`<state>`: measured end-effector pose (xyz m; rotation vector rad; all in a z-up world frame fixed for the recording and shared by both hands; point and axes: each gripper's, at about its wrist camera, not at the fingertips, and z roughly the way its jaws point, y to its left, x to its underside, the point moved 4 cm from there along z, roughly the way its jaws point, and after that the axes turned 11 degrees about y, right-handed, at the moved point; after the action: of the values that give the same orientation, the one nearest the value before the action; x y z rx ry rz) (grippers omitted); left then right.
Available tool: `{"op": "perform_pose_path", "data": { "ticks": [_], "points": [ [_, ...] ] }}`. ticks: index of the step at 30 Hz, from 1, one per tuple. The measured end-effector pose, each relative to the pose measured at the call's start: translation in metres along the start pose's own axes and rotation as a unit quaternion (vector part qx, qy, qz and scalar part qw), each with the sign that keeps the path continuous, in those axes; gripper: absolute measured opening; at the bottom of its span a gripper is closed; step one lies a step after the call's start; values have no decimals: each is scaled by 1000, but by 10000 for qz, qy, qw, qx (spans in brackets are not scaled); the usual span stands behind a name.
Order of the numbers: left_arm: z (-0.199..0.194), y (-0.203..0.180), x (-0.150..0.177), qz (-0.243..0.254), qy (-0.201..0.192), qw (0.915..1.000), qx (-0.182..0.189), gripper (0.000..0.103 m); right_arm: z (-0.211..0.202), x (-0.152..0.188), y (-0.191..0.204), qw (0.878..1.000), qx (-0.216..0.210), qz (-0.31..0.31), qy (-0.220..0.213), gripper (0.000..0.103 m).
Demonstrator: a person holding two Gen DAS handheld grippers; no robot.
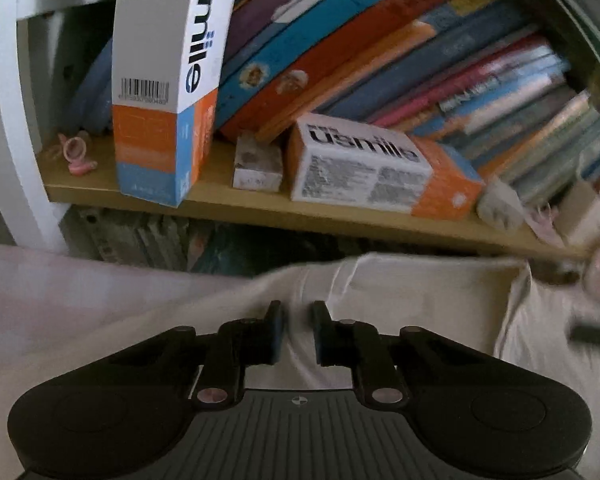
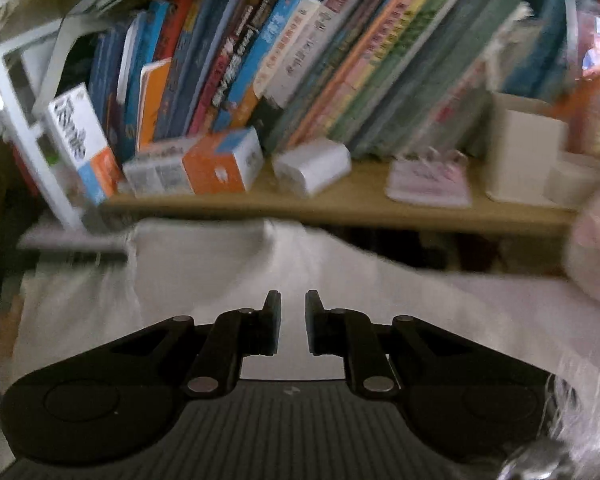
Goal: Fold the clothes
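Observation:
A cream-white garment (image 1: pixel 400 300) lies spread in front of a bookshelf; it also shows in the right wrist view (image 2: pixel 228 264). My left gripper (image 1: pixel 297 312) hovers over it with a narrow gap between its fingers, and cloth shows through the gap. My right gripper (image 2: pixel 293 302) stands the same way over the garment, fingers close together. Whether either one pinches cloth is not clear. Both views are blurred by motion.
A wooden shelf (image 1: pixel 340 220) just behind the garment holds leaning books (image 1: pixel 380 40), usmile boxes (image 1: pixel 360 164) and small items. In the right wrist view, the shelf (image 2: pixel 340 208) also carries a white container (image 2: pixel 524 148). A white frame (image 1: pixel 8 120) stands at left.

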<state>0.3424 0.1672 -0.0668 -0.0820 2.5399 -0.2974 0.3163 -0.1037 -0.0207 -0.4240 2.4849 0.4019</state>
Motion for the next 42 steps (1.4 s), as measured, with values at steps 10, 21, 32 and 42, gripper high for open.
{"op": "perform_pose_path", "data": {
  "ticks": [10, 21, 32, 42],
  "points": [
    [13, -19, -13, 555, 125, 9969, -539, 12, -35, 68, -15, 9988, 443, 29, 216, 16],
    [-68, -31, 42, 1015, -103, 9913, -836, 21, -107, 121, -3, 9977, 659, -58, 178, 29],
    [-222, -93, 220, 926, -78, 9841, -1517, 63, -200, 230, -17, 9958, 502, 395, 662, 32],
    [-245, -114, 324, 424, 461, 9781, -1984, 78, -233, 284, -18, 9929, 386, 245, 1099, 39]
  ]
}}
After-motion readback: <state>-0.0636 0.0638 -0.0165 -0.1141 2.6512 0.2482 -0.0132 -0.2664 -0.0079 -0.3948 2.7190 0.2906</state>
